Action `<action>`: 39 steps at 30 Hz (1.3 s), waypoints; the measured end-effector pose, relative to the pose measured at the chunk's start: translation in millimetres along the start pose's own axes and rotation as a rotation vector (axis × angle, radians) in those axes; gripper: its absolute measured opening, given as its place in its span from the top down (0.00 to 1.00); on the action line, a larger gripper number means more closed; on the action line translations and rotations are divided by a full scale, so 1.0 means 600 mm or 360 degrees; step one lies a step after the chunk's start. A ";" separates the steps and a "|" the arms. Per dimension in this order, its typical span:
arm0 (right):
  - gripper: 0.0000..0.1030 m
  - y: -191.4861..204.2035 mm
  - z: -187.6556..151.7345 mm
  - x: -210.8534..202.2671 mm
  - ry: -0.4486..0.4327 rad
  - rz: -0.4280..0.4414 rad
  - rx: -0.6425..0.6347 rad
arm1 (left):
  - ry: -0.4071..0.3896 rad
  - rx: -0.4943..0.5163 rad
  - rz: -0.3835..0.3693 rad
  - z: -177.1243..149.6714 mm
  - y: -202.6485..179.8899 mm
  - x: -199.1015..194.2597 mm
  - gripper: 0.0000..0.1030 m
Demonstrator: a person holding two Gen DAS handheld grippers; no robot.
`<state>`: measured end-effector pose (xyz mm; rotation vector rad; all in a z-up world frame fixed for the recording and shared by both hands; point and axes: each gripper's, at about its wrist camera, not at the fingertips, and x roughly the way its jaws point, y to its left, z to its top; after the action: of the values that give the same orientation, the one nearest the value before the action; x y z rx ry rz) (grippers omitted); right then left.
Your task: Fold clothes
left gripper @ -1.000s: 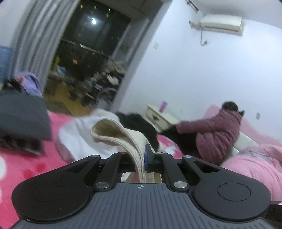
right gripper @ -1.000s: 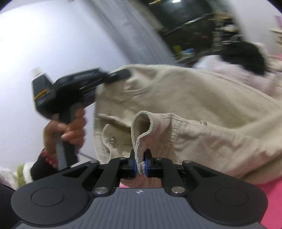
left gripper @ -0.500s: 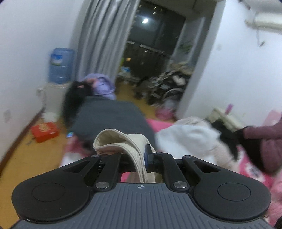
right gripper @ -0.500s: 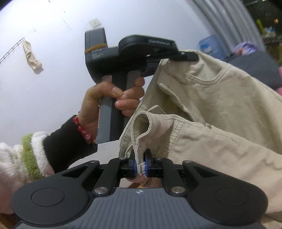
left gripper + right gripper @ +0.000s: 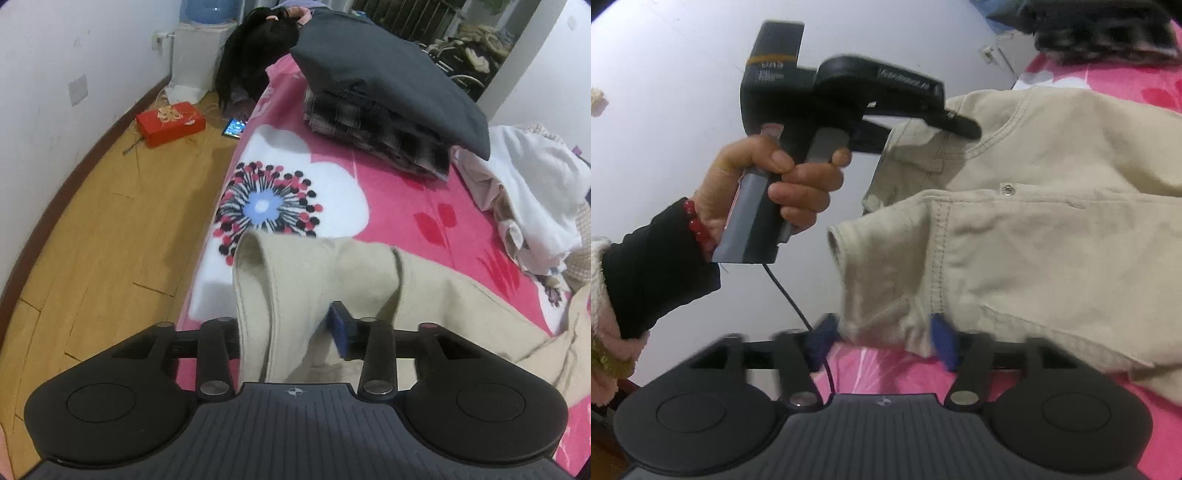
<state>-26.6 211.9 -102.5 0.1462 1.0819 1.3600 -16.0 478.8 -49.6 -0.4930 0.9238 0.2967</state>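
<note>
Beige trousers point(image 5: 314, 280) lie on the pink bed point(image 5: 406, 206), waistband between both grippers' point(image 5: 882, 339) parted fingers (neither pinching); judged best smoothed flat before any fold.

One pair of beige trousers point(image 5: 332, 280) on one pink floral bedspread point(image 5: 406, 199); two grippers, left point(image 5: 291, 328) and right point(image 5: 882, 339); beyond the trousers, one stack of folded clothes point(image 5: 384, 107); one white garment heap point(image 5: 532, 195); one red box point(image 5: 170, 123).

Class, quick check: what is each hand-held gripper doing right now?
Left hand-held gripper: open, beige trousers lying loose between its fingers.
Right hand-held gripper: open, trousers' waistband between its fingers.
</note>
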 end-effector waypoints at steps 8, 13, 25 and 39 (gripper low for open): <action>0.26 0.052 -0.030 -0.044 0.0034 0.0024 -0.0223 | -0.0142 -0.0120 0.0157 0.005 0.089 -0.077 0.44; 0.26 0.059 -0.042 -0.106 -0.0079 -0.0056 -0.0256 | -0.0192 -0.0005 0.0097 -0.008 0.038 -0.101 0.44; 0.26 -0.136 -0.123 -0.463 -0.0582 -0.0684 0.0449 | -0.0100 0.0696 -0.0363 -0.079 -0.250 -0.056 0.34; 0.27 -0.317 -0.055 -0.659 -0.0854 -0.1336 0.0955 | 0.0033 0.1330 -0.0511 -0.189 -0.499 0.077 0.35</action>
<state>150.4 -184.7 -32.7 0.4153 0.8939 0.1944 66.9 166.4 -61.6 0.1343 0.8850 -0.3860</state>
